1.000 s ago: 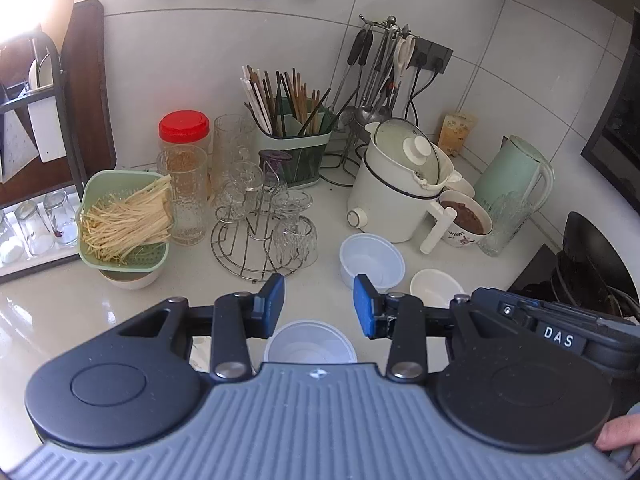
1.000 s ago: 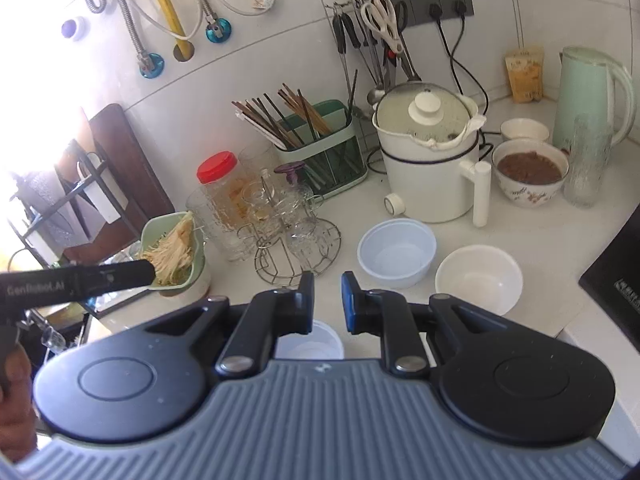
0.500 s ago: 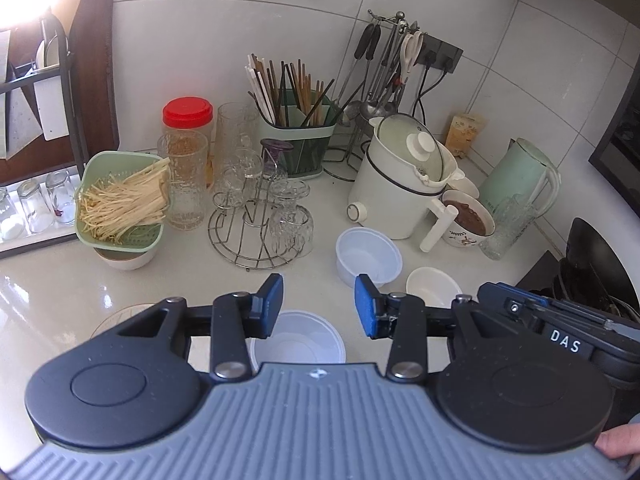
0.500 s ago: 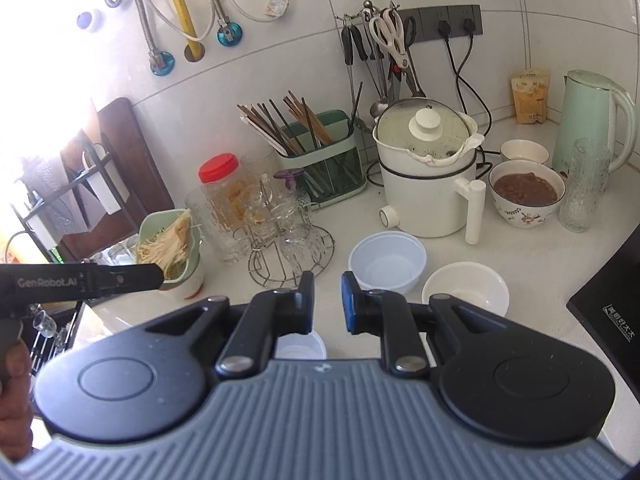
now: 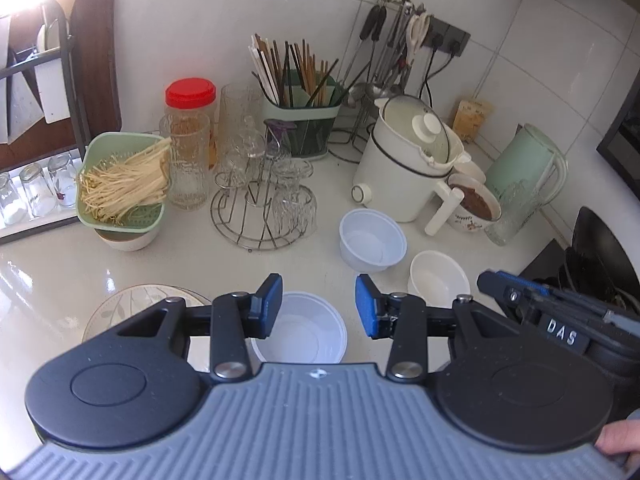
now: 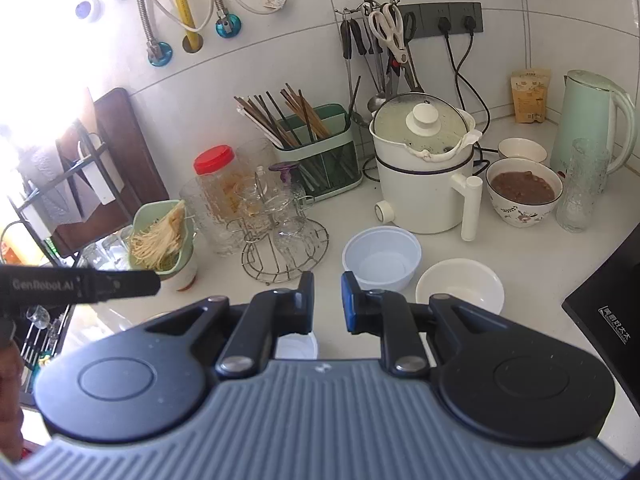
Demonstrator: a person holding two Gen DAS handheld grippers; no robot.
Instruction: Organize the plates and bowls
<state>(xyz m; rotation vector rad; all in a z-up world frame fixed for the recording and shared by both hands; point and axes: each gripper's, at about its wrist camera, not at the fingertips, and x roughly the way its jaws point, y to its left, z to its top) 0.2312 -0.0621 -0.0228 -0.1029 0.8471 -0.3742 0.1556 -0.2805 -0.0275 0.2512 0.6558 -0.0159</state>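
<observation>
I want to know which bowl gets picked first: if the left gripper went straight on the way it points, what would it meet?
Most likely the white plastic bowl on the counter, just below the left gripper; depth is unclear.

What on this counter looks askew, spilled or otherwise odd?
The glass lid on the white electric pot sits tilted, not seated flat, with a crumpled white cloth bunched at the rim beside it. Nothing looks spilled or broken; the loose bowls stand upright.
</observation>
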